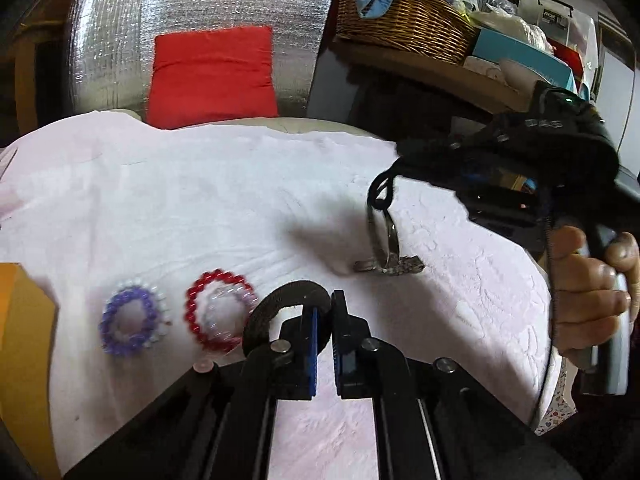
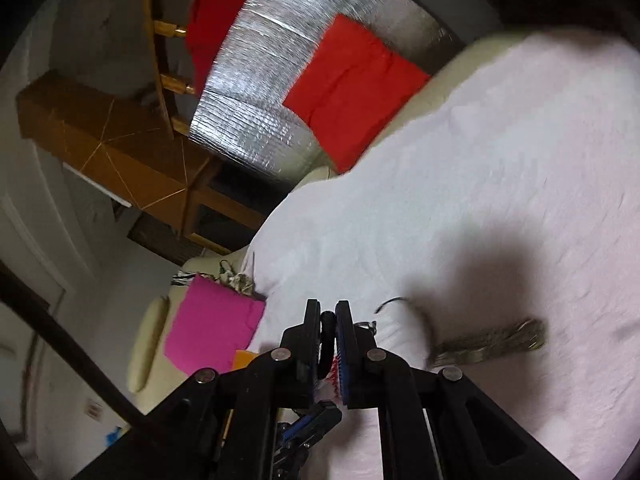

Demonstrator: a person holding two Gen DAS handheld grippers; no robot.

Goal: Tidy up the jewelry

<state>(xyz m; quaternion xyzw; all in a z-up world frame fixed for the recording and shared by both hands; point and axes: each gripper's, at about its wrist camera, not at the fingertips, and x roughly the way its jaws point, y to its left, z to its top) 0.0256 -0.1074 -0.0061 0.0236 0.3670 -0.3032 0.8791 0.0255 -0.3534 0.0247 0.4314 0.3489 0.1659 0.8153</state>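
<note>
My left gripper (image 1: 325, 312) is shut on a black ring bracelet (image 1: 280, 304), low over the pale pink cloth (image 1: 200, 200). Left of it lie a red bead bracelet (image 1: 218, 312) with a clear one inside, and a purple and white bead bracelet (image 1: 132, 322). My right gripper (image 2: 328, 320) is shut on a black cord (image 1: 380, 192) from which a silver necklace with a tassel (image 1: 390, 266) hangs, its tassel touching the cloth. The tassel shows blurred in the right wrist view (image 2: 488, 344).
A red cushion (image 1: 214, 76) leans on silver foil (image 1: 240, 8) behind the cloth. A wicker basket (image 1: 404, 20) with clutter stands at the back right. An orange box (image 1: 24, 344) is at the left edge. A pink cloth (image 2: 216, 328) lies beside the cushion edge.
</note>
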